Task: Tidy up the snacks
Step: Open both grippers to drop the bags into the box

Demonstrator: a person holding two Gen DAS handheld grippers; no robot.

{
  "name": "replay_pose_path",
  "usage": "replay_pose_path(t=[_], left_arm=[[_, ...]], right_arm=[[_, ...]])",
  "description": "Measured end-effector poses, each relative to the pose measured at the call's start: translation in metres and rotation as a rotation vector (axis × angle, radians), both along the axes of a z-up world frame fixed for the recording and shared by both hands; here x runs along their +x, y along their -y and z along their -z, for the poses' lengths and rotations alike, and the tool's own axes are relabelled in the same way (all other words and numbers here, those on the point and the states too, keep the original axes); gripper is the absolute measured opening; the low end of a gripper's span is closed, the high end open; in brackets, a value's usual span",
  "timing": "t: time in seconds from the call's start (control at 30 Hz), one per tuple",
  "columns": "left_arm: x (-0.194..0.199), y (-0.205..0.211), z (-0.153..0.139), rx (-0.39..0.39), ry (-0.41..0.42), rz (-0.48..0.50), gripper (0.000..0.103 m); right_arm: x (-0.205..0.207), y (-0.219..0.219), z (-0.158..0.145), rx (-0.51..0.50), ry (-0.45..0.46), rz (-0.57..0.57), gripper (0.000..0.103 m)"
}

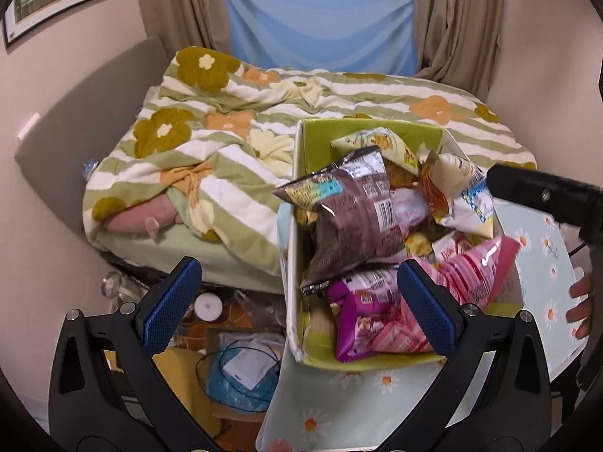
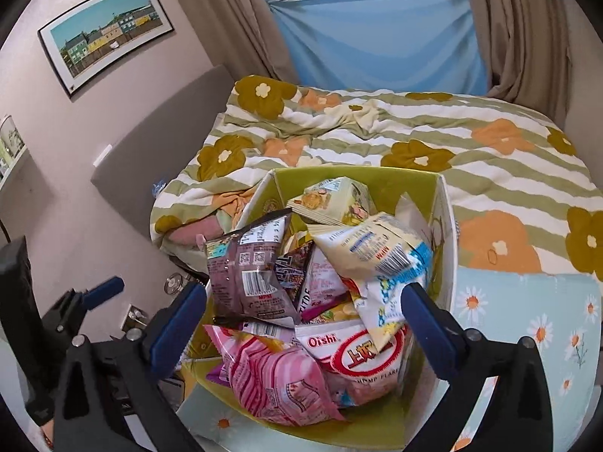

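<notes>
A green-lined box (image 1: 301,150) (image 2: 446,226) full of snack packets stands on a daisy-print table (image 1: 539,260) (image 2: 527,301). On top lie a brown packet (image 1: 354,222) (image 2: 248,275), a white and blue packet (image 1: 463,196) (image 2: 377,248), a pink striped packet (image 1: 471,275) (image 2: 275,380) and a white Oishi bag (image 2: 350,354). My left gripper (image 1: 297,305) is open and empty over the box's near left wall. My right gripper (image 2: 305,320) is open and empty just above the packets. The right gripper's black body (image 1: 546,196) shows at the right of the left wrist view.
A bed with a green striped flower blanket (image 1: 264,128) (image 2: 377,132) lies behind the table. Clutter, a cardboard box with cables (image 1: 241,369), sits on the floor at the left below the table. A grey headboard (image 1: 90,120) stands against the left wall.
</notes>
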State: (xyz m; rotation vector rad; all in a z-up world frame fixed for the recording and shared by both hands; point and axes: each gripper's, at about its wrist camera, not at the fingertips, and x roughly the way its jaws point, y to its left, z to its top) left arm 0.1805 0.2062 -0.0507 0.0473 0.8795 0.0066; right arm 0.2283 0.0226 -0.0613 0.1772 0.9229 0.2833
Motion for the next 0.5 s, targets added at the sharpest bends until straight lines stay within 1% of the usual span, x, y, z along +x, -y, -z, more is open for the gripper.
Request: replay_pose_path(t=[0.1,0.27,0.33,0.5], left_arm=[[-0.008,0.004,-0.006,-0.003,0.016,-0.003,0.103],[-0.021,0.02,-0.034,-0.006,0.079,-0.001,0.103],[-0.03,0.03,-0.05,-0.014,0.116,0.009,0.103],[-0.054,0.061,-0.081,-0.026,0.176,0.049,0.103]], right_arm=[[-0.007,0.005,-0.009,-0.015,0.023,0.011,0.103],[-0.03,0.016,-0.041,-0.033,0.094,0.023,0.103],[-0.045,0.025,-0.058,-0.049,0.132,0.037,0.103],[-0.092,0.056,-0.098,-0.089,0.215,0.115,0.103]])
